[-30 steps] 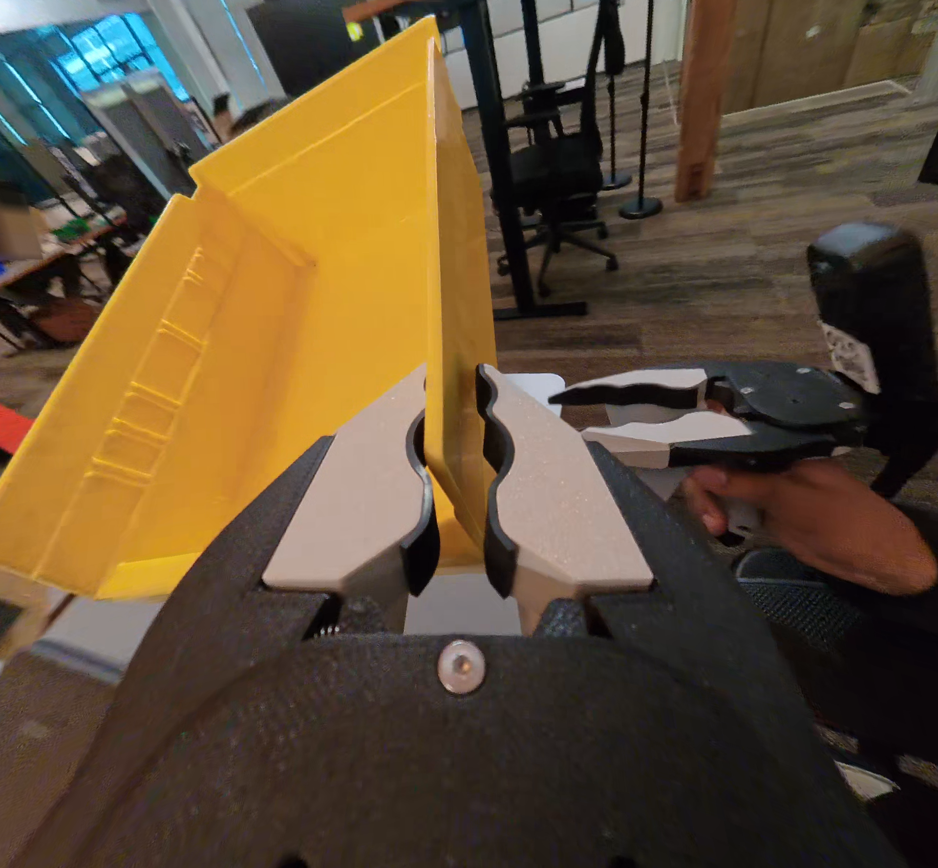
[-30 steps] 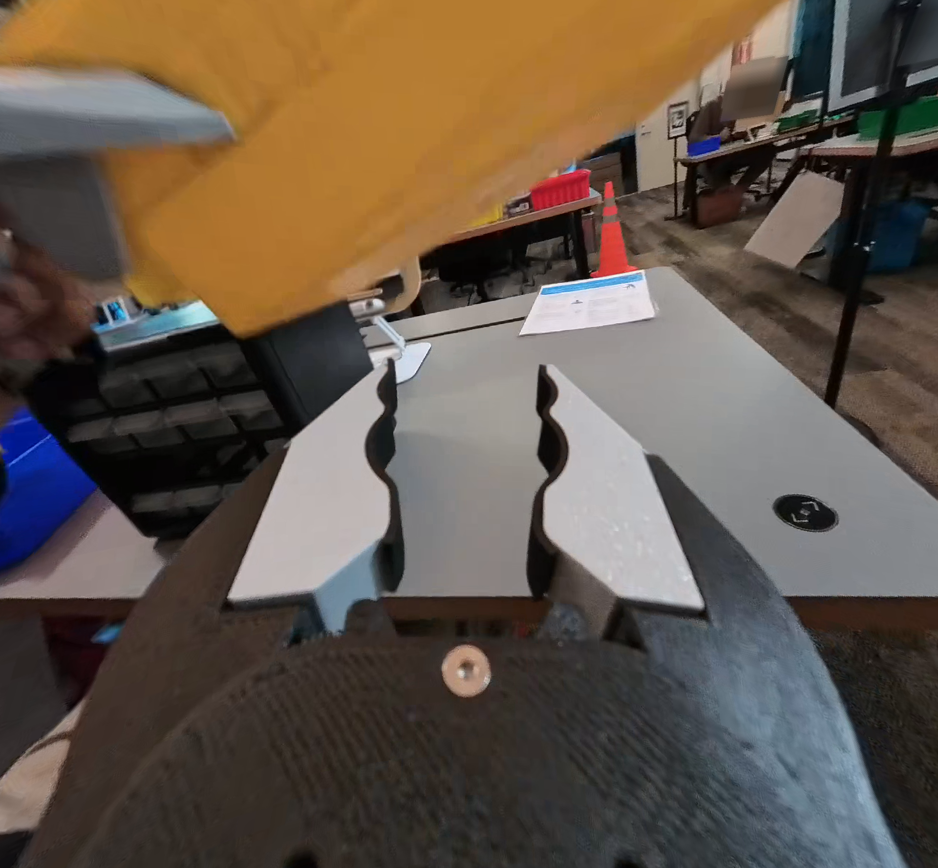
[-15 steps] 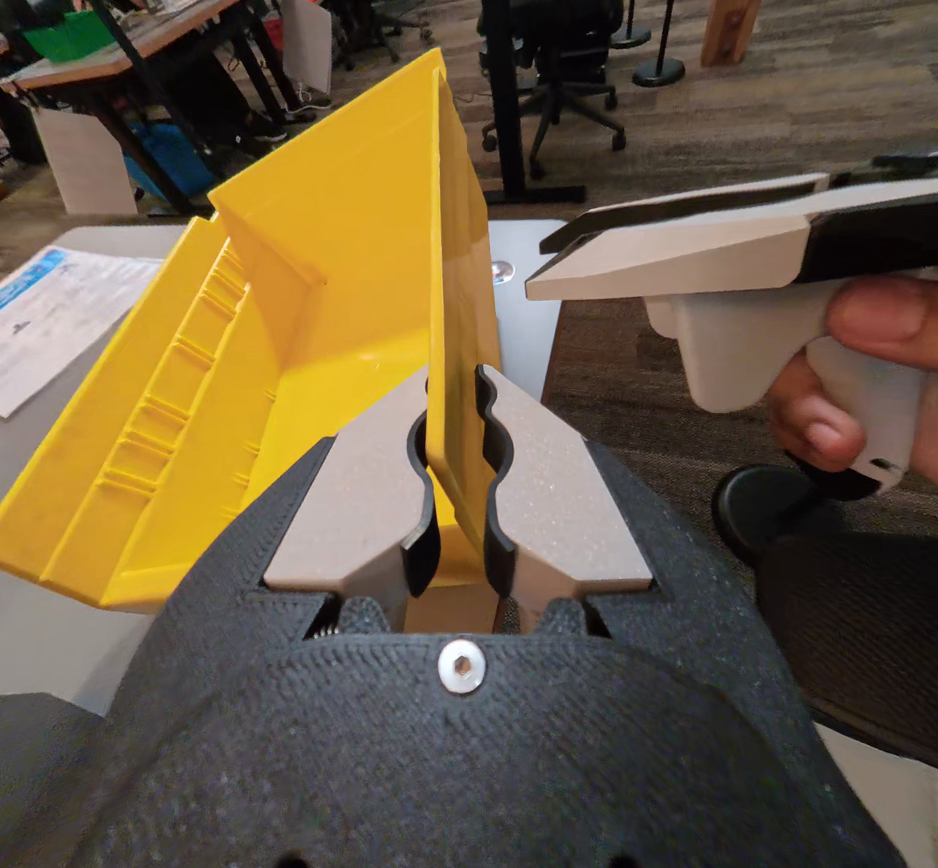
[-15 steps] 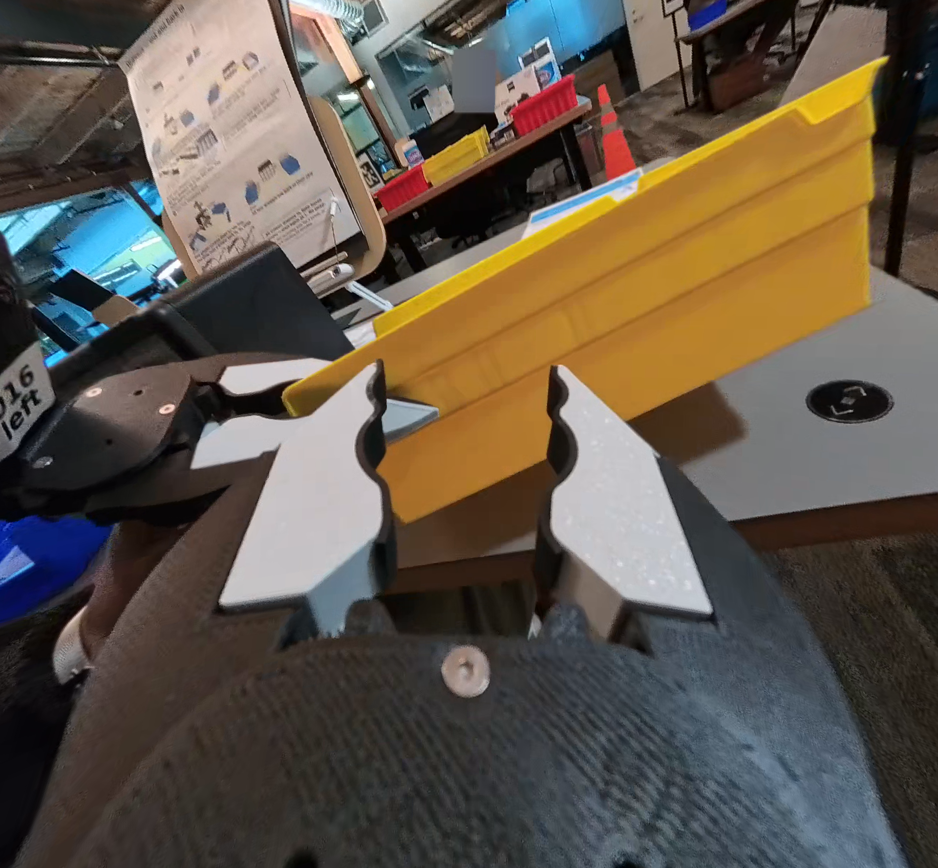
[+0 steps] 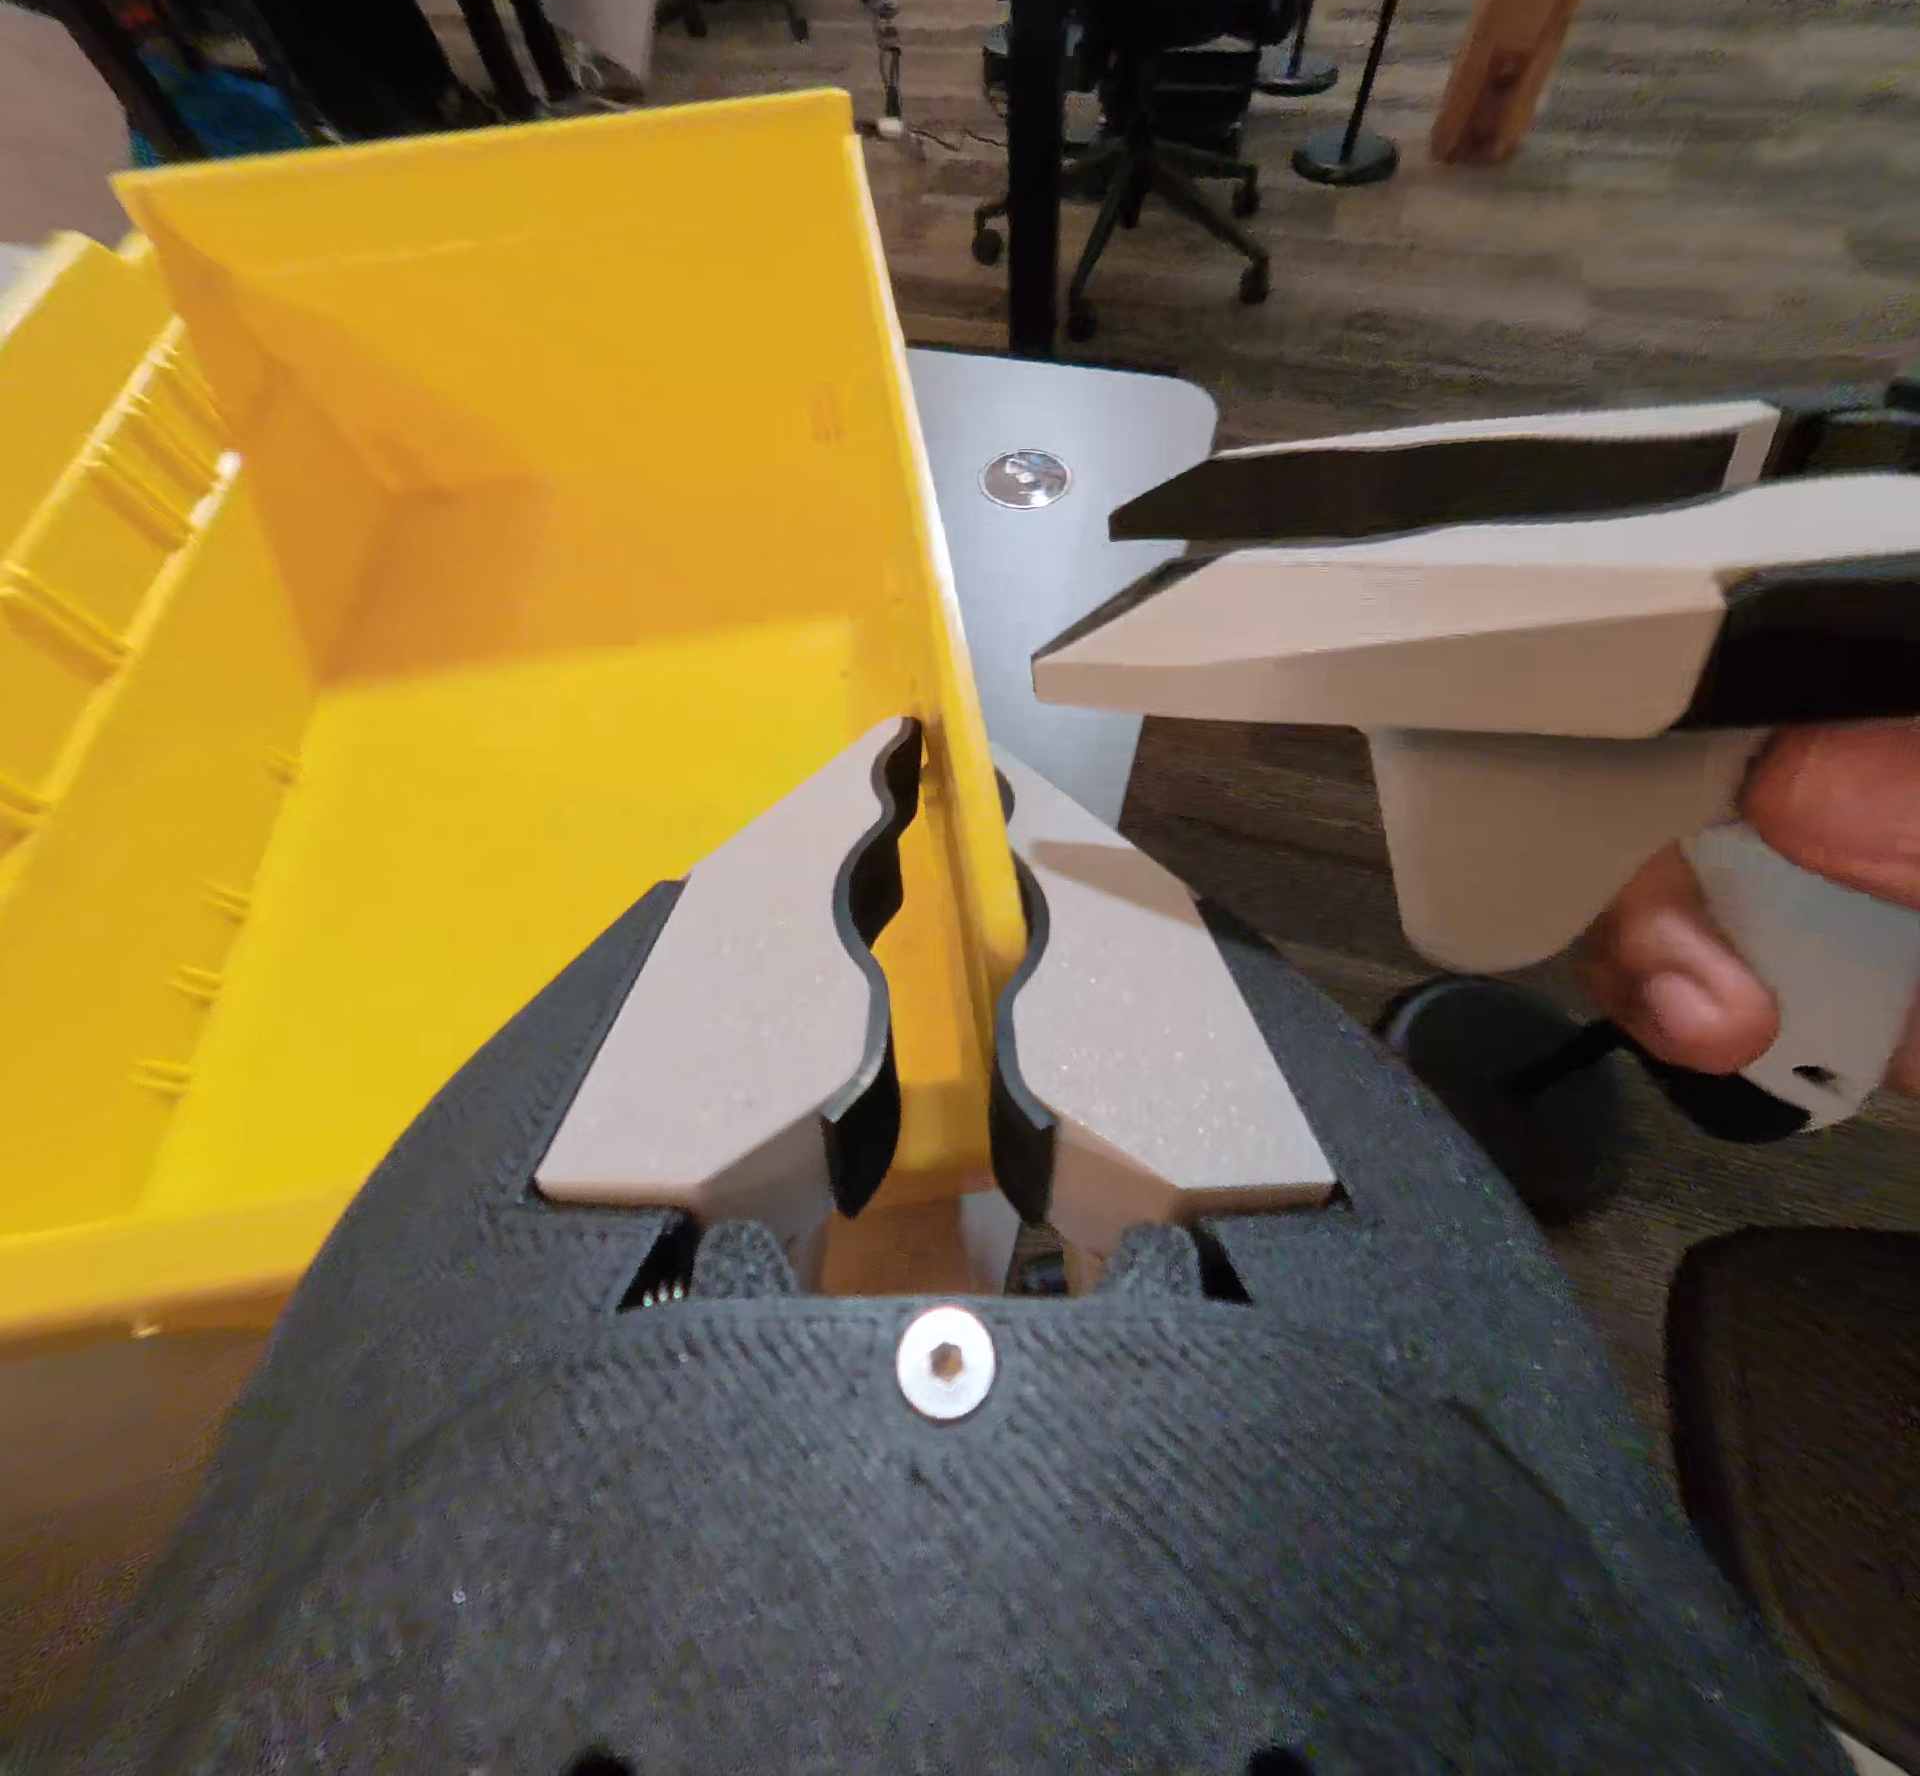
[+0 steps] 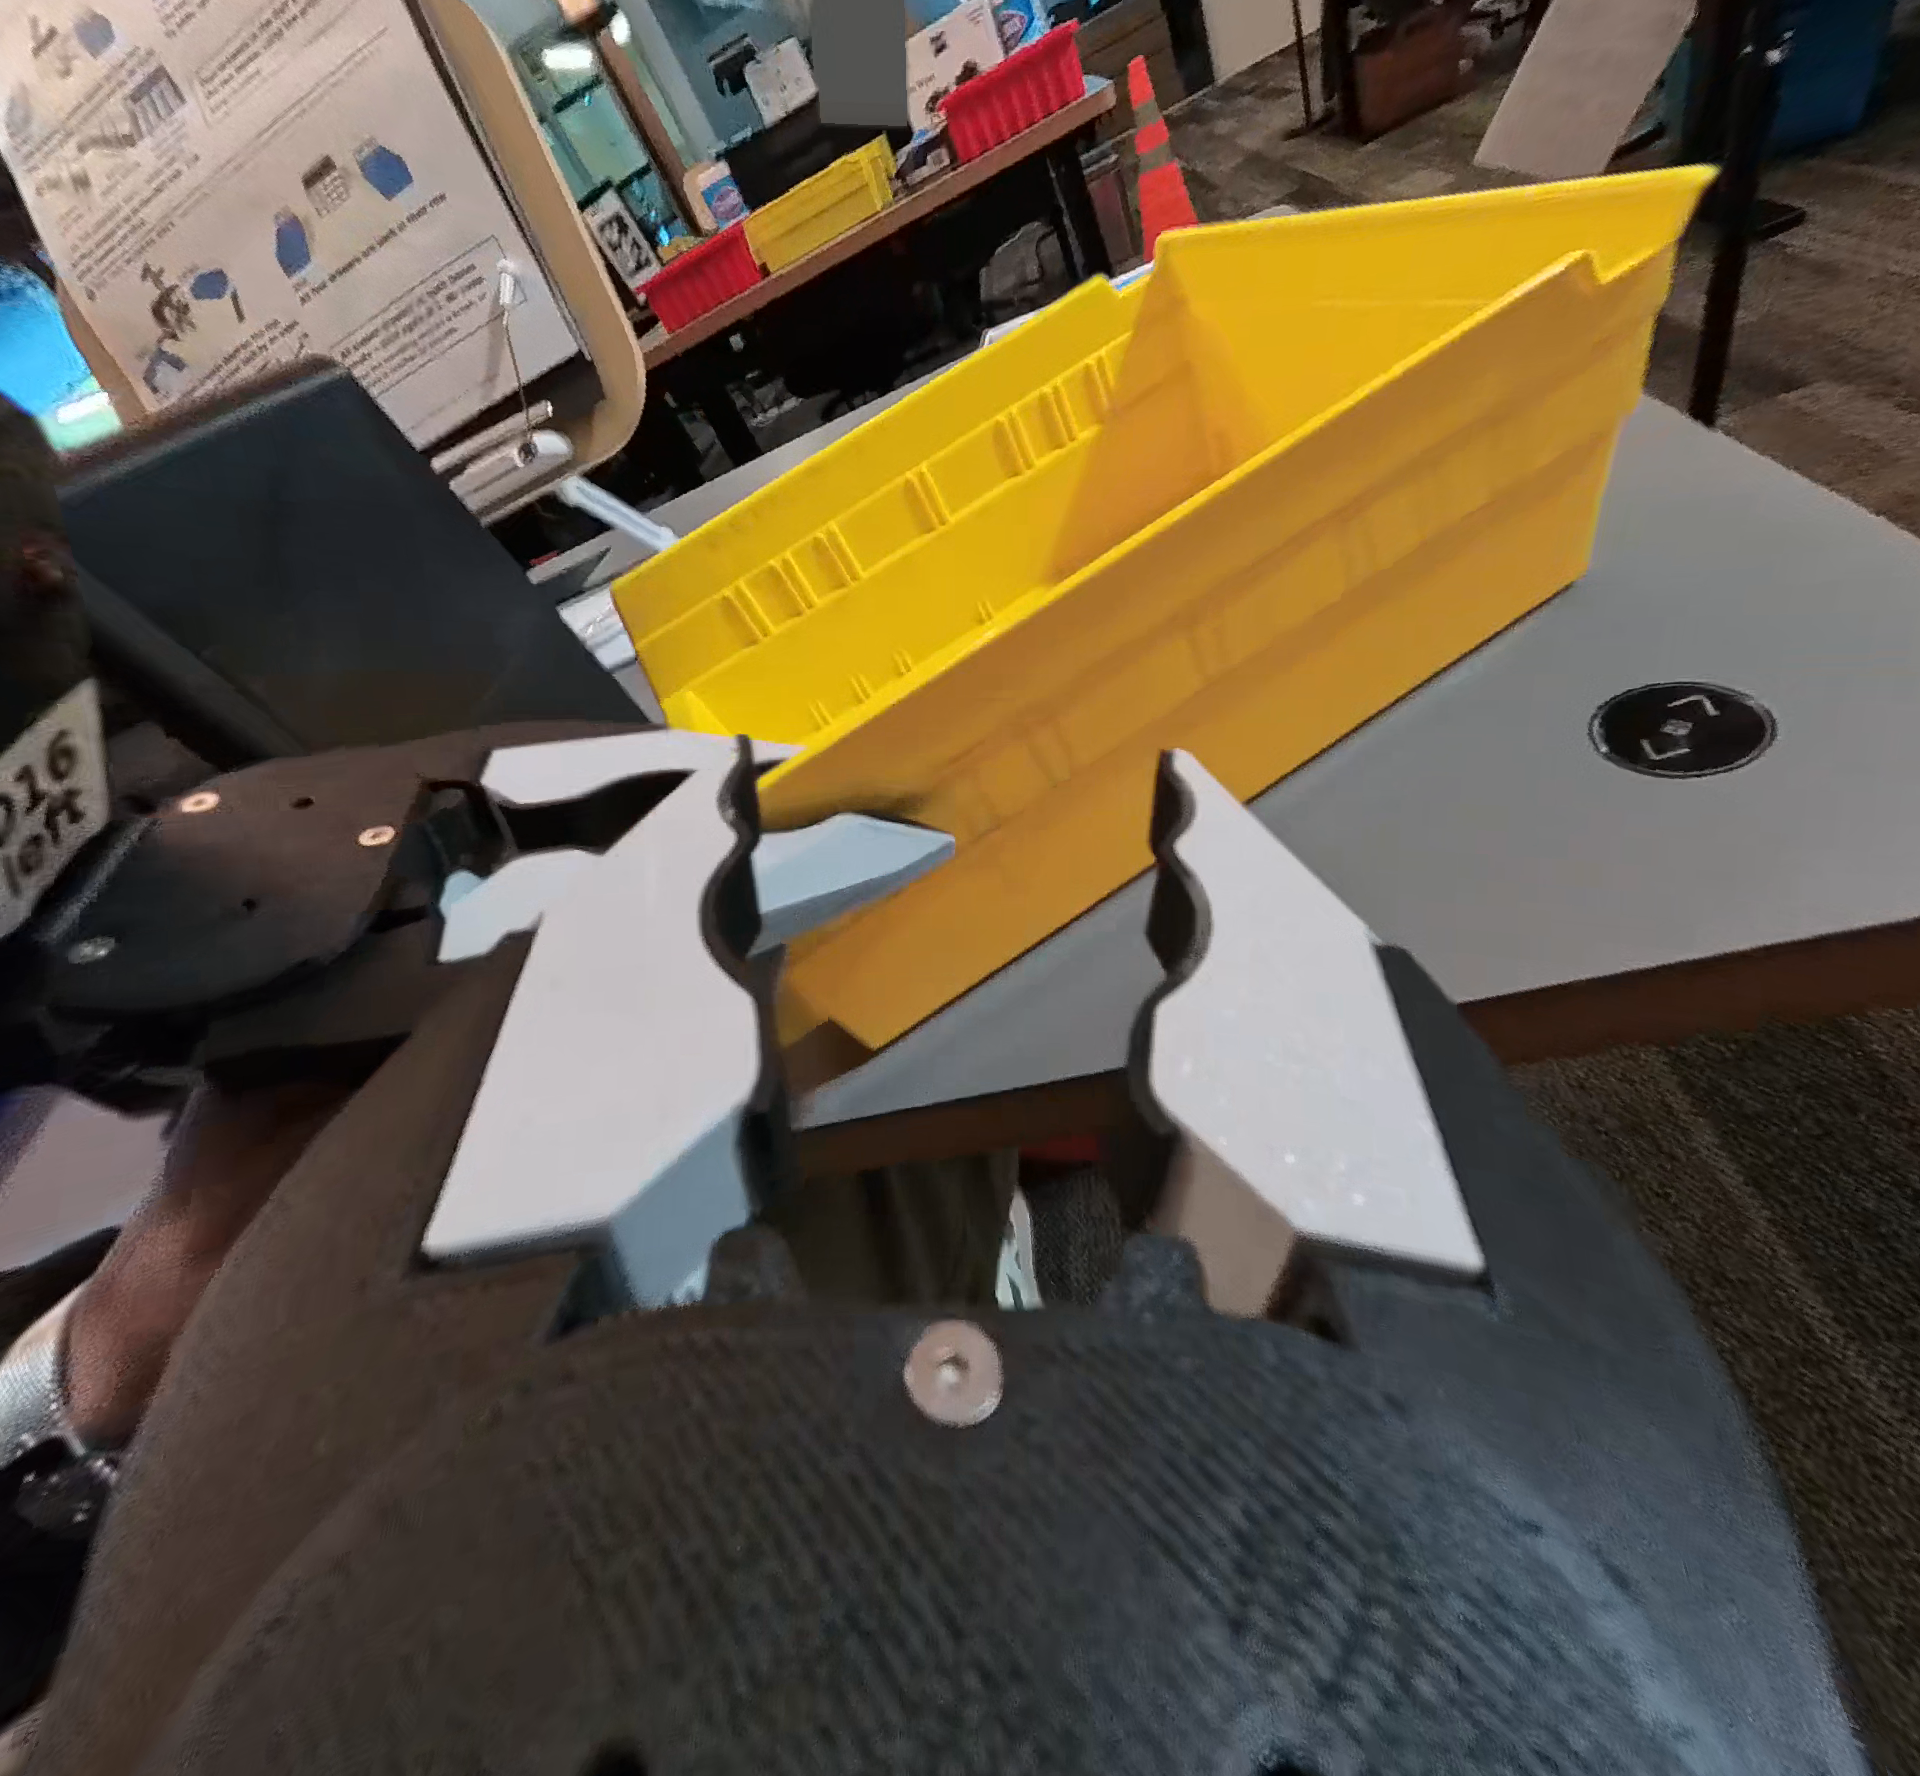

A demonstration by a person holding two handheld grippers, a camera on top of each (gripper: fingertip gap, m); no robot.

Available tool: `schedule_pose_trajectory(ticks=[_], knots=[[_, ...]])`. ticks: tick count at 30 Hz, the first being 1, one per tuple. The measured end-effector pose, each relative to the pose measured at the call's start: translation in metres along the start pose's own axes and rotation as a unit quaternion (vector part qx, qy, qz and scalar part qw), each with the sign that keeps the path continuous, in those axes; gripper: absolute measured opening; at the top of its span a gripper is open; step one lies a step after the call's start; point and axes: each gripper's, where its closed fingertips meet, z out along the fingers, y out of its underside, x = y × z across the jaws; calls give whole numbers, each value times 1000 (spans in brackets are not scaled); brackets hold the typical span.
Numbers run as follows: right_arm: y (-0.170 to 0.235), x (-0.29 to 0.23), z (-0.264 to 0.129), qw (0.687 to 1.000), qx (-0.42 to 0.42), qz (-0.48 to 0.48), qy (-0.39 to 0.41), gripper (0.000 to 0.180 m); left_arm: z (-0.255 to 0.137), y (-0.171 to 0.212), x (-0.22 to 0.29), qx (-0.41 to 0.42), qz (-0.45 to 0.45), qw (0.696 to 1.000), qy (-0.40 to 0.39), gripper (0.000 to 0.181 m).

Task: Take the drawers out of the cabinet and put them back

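While the left gripper (image 5: 951, 812) stays out of the way of nothing else, it pinches one side wall of the yellow drawer (image 5: 499, 583) — fingers clamped on either face of the wall. Ahead of it, the drawer sits on the grey table (image 6: 1558, 822), far end tilted up. Just right of that wall, the right gripper (image 6: 951, 827) hangs empty — jaws spread, touching nothing.

Even indoor light, fairly bright, with soft shadows. Wide-angle bending curves the edges. Background furniture and the yellow drawer's (image 6: 1195, 531) far end are slightly blurred.
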Motion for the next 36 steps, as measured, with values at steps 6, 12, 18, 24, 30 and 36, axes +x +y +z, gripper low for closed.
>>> schedule_pose_trajectory(ticks=[6, 12, 18, 24, 30, 36], knots=[[-27, -4, -17, 996, 83, 27, 14, 94, -16, -1, 18, 0, -118, 986, 122, 43], [5, -37, 5, 1000, 21, -21, 2, 103, -78, 35, 22, 7, -60, 991, 121, 56], [35, -59, 33, 989, -46, -139, 26, 113, -163, 88, 31, -20, 12, 991, 129, 40], [31, -33, 52, 985, -51, -150, 64, 71, -223, 126, -5, 10, -154, 986, 68, 32], [12, -7, 75, 994, -54, -100, -6, 54, -257, 112, -43, 78, -259, 958, 100, 36], [-15, 48, 85, 988, -45, -140, 50, 19, -271, 112, -52, 85, -206, 973, 62, 34]])
